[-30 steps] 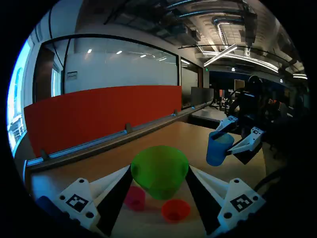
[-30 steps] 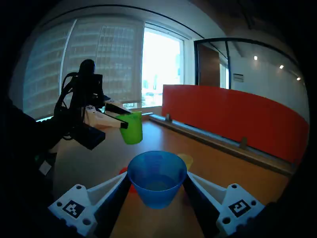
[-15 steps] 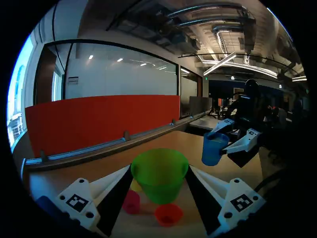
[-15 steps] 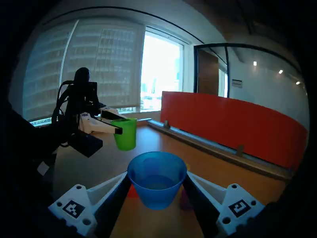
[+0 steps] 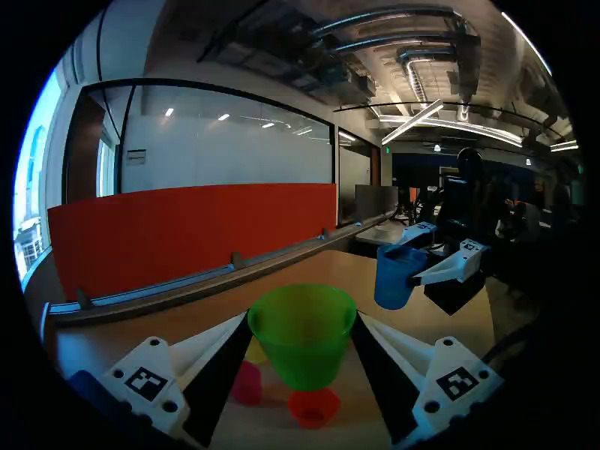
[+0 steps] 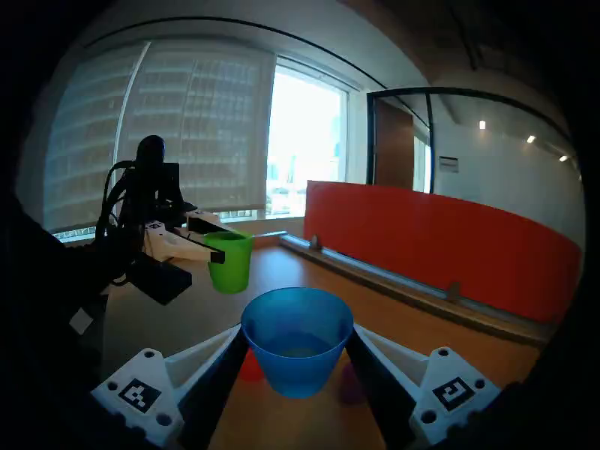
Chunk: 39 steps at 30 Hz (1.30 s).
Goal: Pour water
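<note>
My left gripper (image 5: 301, 346) is shut on a green cup (image 5: 302, 342), held upright above the wooden table (image 5: 341, 274). The same green cup (image 6: 229, 261) and the left gripper (image 6: 196, 241) appear in the right gripper view, at the left and farther off. My right gripper (image 6: 297, 352) is shut on a blue cup (image 6: 297, 339) with a little water at its bottom. In the left gripper view the blue cup (image 5: 394, 275) hangs upright at the right, held by the right gripper (image 5: 439, 256), apart from the green cup.
Small cups stand on the table below the green cup: red (image 5: 313, 407), pink (image 5: 246, 383) and yellow (image 5: 257, 352). A red partition (image 5: 187, 229) with a metal rail (image 5: 225, 270) runs along the table's far edge. A person's dark sleeve (image 6: 52, 270) is at the left.
Both grippers have risen with their cups; the small cups on the table sit lower in view. The blue cup has drifted left and closer to the green one in the left gripper view.
</note>
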Tool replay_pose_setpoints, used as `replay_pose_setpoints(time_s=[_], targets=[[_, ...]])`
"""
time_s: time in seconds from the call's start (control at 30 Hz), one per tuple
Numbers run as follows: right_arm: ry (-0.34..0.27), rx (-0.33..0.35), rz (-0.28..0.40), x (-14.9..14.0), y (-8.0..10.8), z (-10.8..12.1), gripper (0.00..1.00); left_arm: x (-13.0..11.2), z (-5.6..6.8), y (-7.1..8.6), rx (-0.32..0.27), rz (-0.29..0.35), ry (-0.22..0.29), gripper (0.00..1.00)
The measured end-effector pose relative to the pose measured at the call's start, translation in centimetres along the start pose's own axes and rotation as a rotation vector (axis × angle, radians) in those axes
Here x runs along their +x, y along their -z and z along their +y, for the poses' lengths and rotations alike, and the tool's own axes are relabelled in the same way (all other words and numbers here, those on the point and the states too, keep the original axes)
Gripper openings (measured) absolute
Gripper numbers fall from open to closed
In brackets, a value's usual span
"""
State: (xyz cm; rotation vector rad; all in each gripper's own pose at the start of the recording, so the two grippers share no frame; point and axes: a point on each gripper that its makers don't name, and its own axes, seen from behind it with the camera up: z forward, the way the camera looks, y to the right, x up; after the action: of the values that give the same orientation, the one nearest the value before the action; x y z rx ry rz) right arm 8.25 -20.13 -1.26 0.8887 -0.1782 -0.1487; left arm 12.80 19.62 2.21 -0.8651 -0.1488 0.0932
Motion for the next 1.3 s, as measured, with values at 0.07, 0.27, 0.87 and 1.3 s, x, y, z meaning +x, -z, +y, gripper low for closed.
replay_pose_setpoints(time_s=[0.07, 0.27, 0.87, 1.3], targets=[[0.000, 0.001, 0.003, 0.0, 0.0, 0.0, 0.90, 0.0, 0.2, 0.1, -0.002, -0.002, -0.005, 0.89], [-0.002, 0.004, 0.028, 0.5, -0.1, -0.1, 0.90, 0.1, 0.4, 0.4, -0.002, -0.004, -0.012, 0.89], [-0.007, 0.011, 0.112, 2.4, -0.9, -0.6, 0.90, -0.4, 0.8, 1.0, -0.007, -0.015, -0.030, 0.89], [0.037, 0.025, 0.109, 3.2, -1.4, -1.1, 0.90, -2.0, 1.9, 1.5, -0.012, -0.020, -0.071, 0.89]])
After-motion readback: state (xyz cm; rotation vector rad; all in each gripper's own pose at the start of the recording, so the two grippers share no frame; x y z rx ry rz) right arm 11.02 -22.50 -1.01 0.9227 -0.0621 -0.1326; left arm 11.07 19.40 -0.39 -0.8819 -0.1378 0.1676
